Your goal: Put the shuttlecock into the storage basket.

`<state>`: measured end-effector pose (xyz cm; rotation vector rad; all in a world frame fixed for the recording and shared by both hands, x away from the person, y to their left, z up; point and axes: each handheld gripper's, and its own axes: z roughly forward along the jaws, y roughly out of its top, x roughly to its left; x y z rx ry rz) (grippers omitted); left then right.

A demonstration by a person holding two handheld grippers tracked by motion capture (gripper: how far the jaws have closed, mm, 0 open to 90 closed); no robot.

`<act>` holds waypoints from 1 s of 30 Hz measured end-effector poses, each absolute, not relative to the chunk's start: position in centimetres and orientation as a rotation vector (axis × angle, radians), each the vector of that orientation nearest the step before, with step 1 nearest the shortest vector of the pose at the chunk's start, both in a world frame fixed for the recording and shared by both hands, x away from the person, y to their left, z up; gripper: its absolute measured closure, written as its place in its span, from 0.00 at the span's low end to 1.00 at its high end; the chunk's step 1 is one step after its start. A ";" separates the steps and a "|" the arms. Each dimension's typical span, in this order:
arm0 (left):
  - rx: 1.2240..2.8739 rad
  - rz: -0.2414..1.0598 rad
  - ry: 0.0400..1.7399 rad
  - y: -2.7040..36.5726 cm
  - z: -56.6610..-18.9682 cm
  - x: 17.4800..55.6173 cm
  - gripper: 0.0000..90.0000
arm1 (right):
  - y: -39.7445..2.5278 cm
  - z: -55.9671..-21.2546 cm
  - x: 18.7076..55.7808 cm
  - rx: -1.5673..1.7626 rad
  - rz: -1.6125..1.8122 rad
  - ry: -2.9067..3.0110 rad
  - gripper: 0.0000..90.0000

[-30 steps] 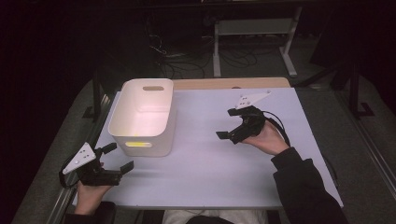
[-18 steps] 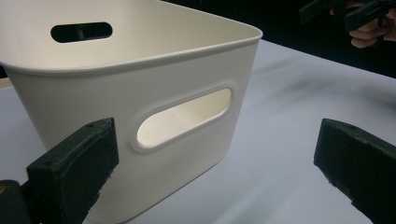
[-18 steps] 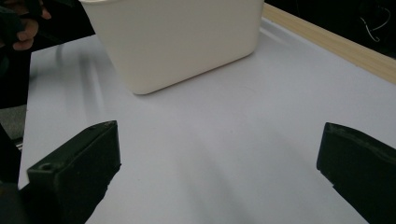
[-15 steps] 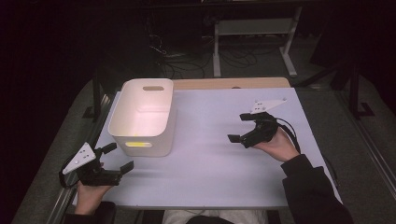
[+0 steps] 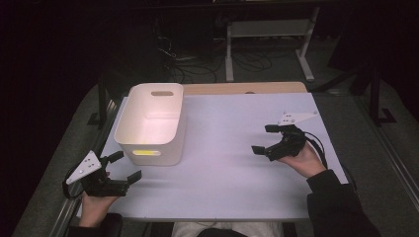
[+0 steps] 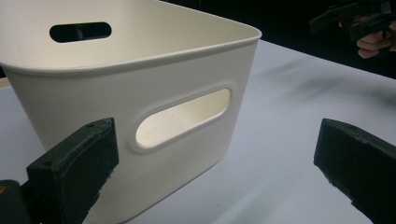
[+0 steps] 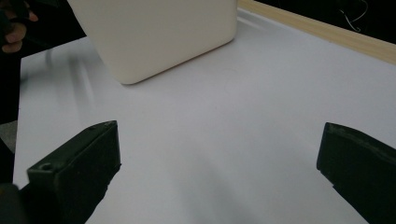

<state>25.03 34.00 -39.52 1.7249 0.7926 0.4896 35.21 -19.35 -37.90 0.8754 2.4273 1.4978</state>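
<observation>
Since the earlier frames, the right tongs (image 5: 267, 138) have drawn back from mid-table toward the right edge of the white table (image 5: 232, 187), while the left tongs (image 5: 127, 166) have held position at the near left corner.

Current state:
1. Both tongs are spread wide and hold nothing.
2. The white rectangular plastic bin with cut-out handles (image 5: 150, 123) stands upright on the left half of the table, apparently empty.
3. In the left gripper view, the bin's near wall with the oval handle slot (image 6: 183, 117) lies just ahead of the jaws, offset toward the left jaw.
4. In the right gripper view, the bin (image 7: 154, 32) sits well apart, with bare table between.

Likely faults:
1. Off-centre approach. The left jaw is nearer the wall than the right one. Advancing on this line would probably strike the wall and push the light bin across the smooth surface rather than grip it.
2. Tipping. Gripping 1 end wall only and lifting may tilt the bin.
3. Edge risk. The bin stands near the left table edge; a sideways shove could slide it off.
</observation>
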 end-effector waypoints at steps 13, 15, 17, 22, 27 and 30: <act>1.725 0.487 0.796 34.0 -39.5 25.0 0.00 | -21.4 -39.3 33.9 0.904 1.481 2.399 0.00; 1.724 0.488 0.795 34.0 -39.5 25.0 0.00 | -21.7 -39.5 33.6 0.910 1.481 2.396 0.00; 1.724 0.486 0.797 34.0 -39.5 25.0 0.00 | -22.0 -39.7 33.4 0.915 1.479 2.392 0.00; 1.724 0.484 0.797 34.0 -39.5 25.0 0.00 | -22.7 -40.2 33.0 0.925 1.465 2.392 0.00; 1.725 0.486 0.796 34.0 -39.5 25.0 0.00 | -23.5 -40.5 32.4 0.935 1.470 2.370 0.00; 1.725 0.486 0.796 34.0 -39.5 25.0 0.00 | -24.1 -40.7 32.0 0.948 1.468 2.356 0.00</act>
